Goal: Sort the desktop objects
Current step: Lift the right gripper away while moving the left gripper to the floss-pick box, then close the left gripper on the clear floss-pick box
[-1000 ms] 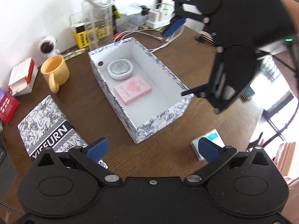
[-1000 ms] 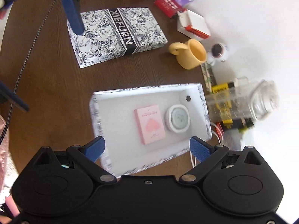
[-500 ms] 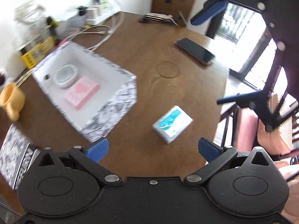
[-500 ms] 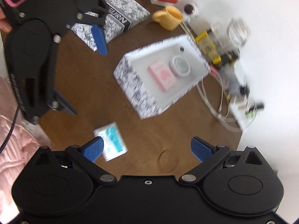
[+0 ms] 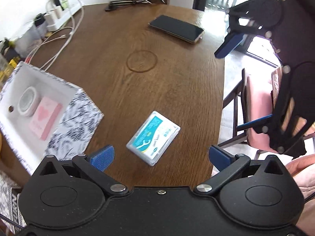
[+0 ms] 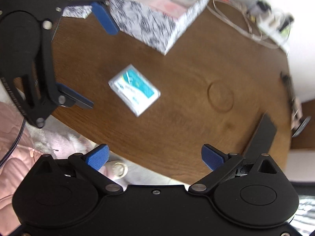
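Observation:
A small clear case with a teal label lies flat on the brown table, right of the patterned open box. Inside the box rest a pink heart packet and a round white tin. My left gripper hovers just in front of the case, open and empty. My right gripper hangs open and empty past the table's right edge.
A dark phone lies further back on the table. White cables and chargers crowd the far left by the wall. A pink-cushioned chair stands off the table's right edge. A hand shows at lower right.
Both grippers swung away from above the box toward the right part of the table. The teal case now sits near the middle of both views.

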